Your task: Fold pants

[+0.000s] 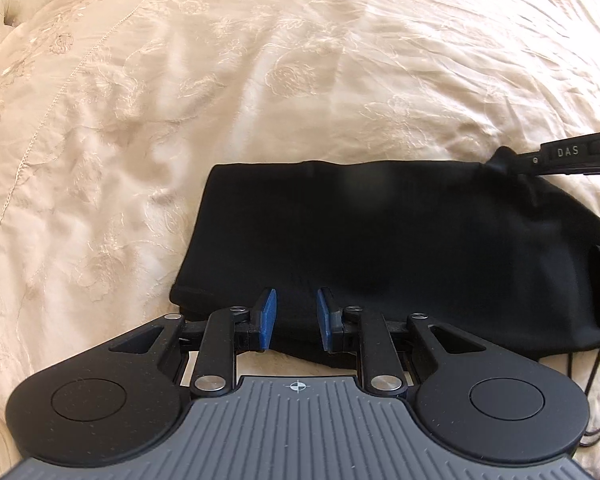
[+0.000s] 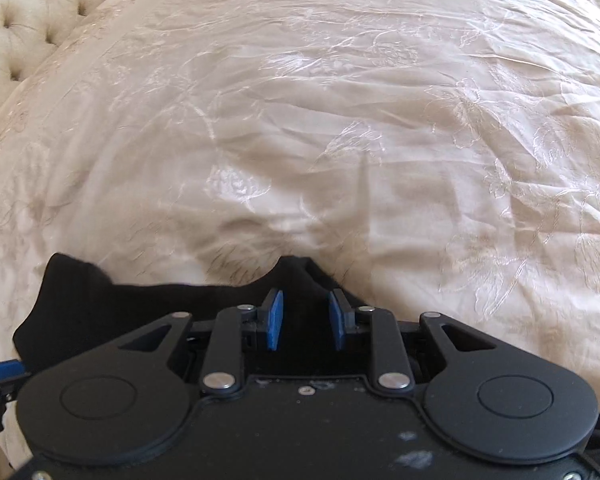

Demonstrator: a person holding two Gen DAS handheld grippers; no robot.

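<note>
The left hand-held gripper point(image 1: 297, 319) has its blue pads parted with nothing between them, hovering over the near edge of the black pants point(image 1: 380, 248). The right hand-held gripper point(image 2: 306, 319) is likewise spread apart above the far edge of the pants, gripping nothing. Whether either one's pads touch the cloth is hard to make out. The pants lie folded into a compact rectangle on the cream embroidered bed point(image 1: 180, 100). Both point forward, level, toward the tufted headboard point(image 2: 28, 20).

Pants point(image 1: 380, 248) on bedspread point(image 1: 180, 120), headboard point(image 2: 24, 12) behind.
</note>
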